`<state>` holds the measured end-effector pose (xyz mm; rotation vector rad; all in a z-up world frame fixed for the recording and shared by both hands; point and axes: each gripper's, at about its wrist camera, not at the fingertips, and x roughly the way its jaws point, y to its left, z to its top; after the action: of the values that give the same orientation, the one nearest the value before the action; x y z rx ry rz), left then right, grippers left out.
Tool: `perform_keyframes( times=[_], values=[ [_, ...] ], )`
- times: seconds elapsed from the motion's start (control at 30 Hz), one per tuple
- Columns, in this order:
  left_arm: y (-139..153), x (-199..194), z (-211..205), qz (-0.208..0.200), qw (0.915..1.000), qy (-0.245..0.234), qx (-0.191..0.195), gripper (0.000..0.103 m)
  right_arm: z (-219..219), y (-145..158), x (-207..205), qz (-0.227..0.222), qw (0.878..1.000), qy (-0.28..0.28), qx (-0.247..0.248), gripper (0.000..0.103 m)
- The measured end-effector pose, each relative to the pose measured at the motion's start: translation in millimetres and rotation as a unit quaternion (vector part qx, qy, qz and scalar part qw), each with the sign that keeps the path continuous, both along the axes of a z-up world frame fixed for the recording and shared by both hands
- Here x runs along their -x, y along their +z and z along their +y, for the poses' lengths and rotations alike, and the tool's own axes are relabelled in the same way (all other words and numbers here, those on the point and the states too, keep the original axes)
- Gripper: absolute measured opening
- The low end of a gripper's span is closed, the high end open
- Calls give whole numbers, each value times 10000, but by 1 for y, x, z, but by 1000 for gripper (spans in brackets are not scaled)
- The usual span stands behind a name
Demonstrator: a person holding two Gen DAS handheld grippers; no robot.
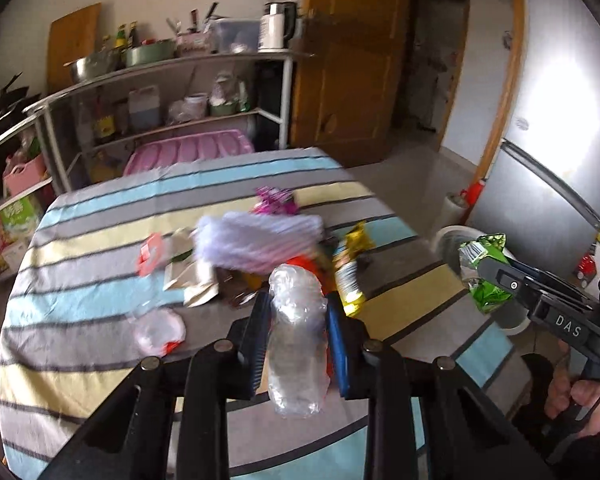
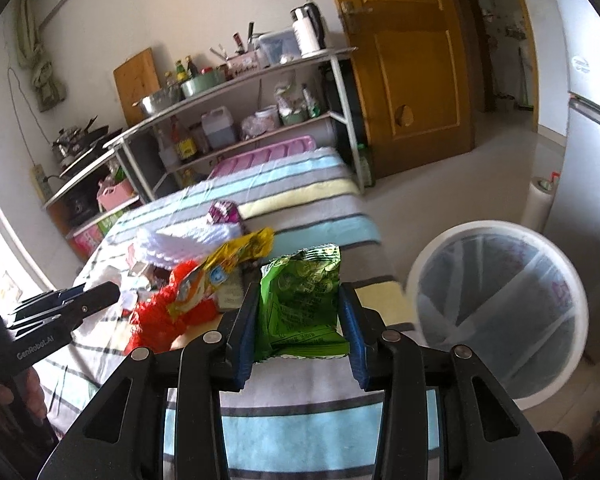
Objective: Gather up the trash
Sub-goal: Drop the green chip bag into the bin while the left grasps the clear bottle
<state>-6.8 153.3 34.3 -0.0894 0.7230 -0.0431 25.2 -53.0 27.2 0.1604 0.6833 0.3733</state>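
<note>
Trash [image 1: 260, 248] lay heaped mid-surface [image 1: 80, 360] on the striped cloth, and both hands were loaded. The left tongs [image 1: 298, 320] were clamped on a crumpled clear bottle [image 1: 298, 320]; the right tongs [image 2: 298, 320] were clamped on a green packet [image 2: 300, 300]. The bin [image 2: 496, 308] stood just beside the surface, lined, looking empty as far as could be seen. So, early going: two pieces in hand, none dropped, and wrappers, a tissue pack and a lid left to clear.

My left gripper [image 1: 296, 316] pinches a clear, crinkled plastic bottle [image 1: 296, 344], my right gripper [image 2: 300, 316] a glossy green foil packet [image 2: 304, 304], over matt striped cloth [image 1: 100, 248].
</note>
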Motion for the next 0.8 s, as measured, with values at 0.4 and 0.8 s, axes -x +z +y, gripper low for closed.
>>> perform_keyframes(
  times=[0.4, 0.8],
  values=[
    [6, -42, -93, -49, 9936, -1090, 293, 29, -82, 12, 2, -77, 9965, -834, 88, 39],
    [-9, -76, -191, 324, 9783, -2020, 334, 29, -153, -22, -25, 498, 9885, -1381, 364, 39]
  ],
)
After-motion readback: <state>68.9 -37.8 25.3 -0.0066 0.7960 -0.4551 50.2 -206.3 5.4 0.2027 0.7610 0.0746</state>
